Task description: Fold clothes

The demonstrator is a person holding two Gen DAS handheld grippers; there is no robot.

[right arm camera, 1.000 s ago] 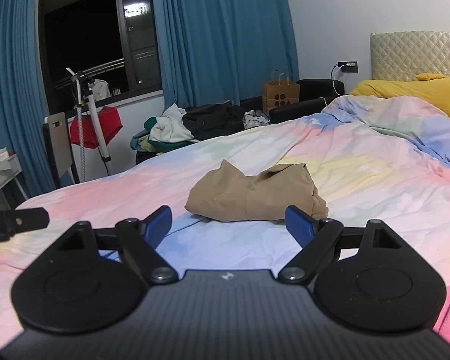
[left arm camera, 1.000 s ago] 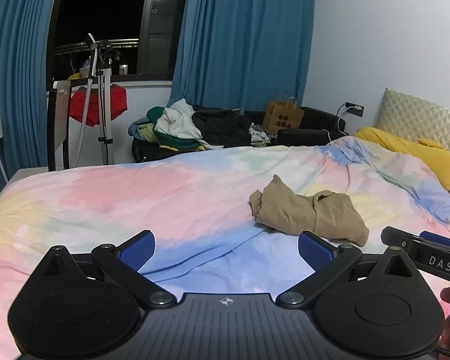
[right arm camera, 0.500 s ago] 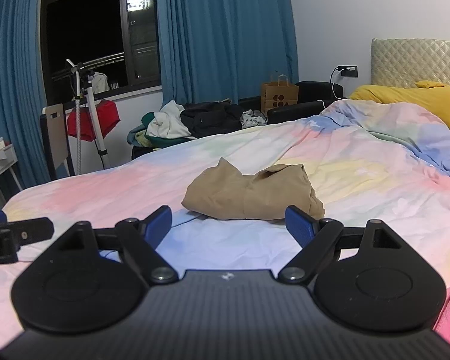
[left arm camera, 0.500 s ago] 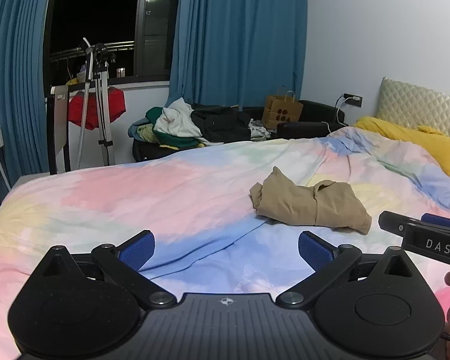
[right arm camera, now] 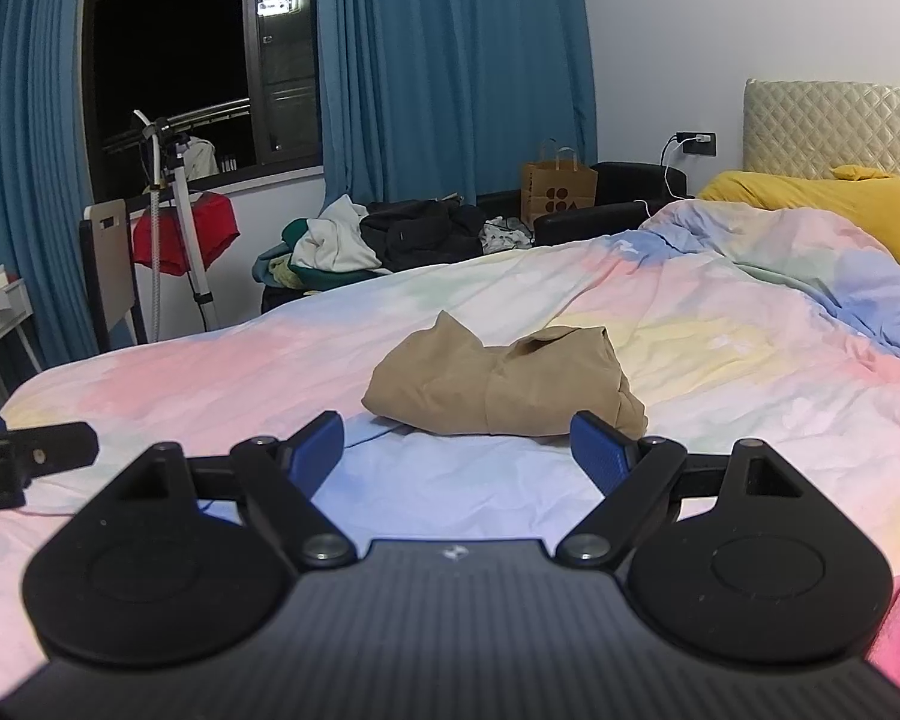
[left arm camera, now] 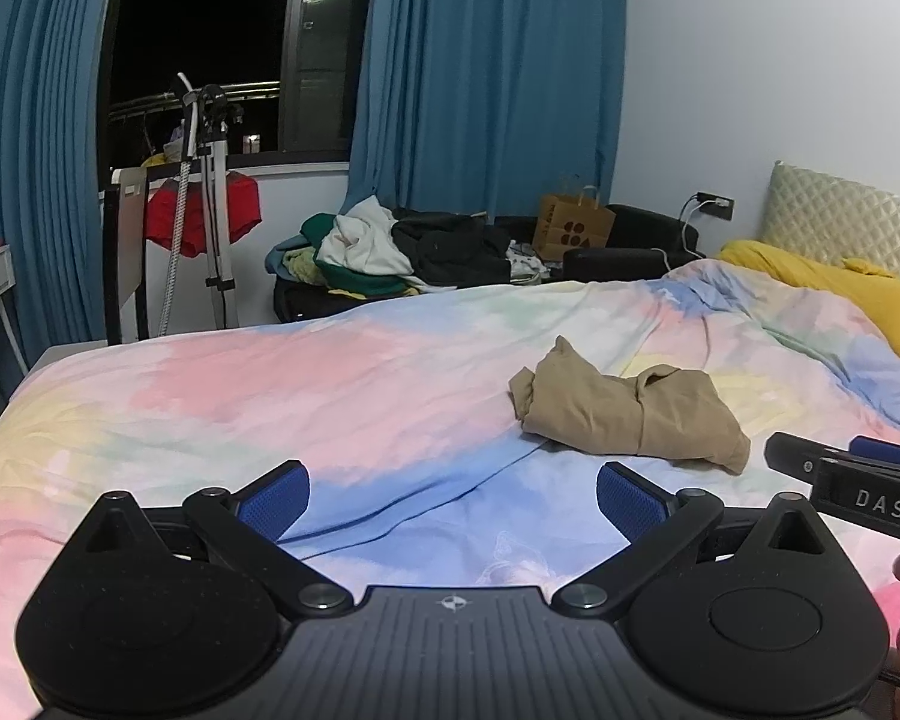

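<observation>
Left wrist view: one tan garment [left arm camera: 627,417] lies bunched on the pastel bed [left arm camera: 330,384], ahead and right of the left claw [left arm camera: 453,495], whose two blue pads spread wide, empty. One right claw [right arm camera: 457,450] likewise gapes, empty, the garment just beyond it. One yellow pillow [right arm camera: 822,207] lies by the headboard.

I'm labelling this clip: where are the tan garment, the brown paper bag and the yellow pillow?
tan garment [right arm camera: 498,387]: right wrist view, middle of the crumpled bundle.
brown paper bag [right arm camera: 559,192]: right wrist view, its printed front.
yellow pillow [left arm camera: 834,288]: left wrist view, its top surface.
</observation>
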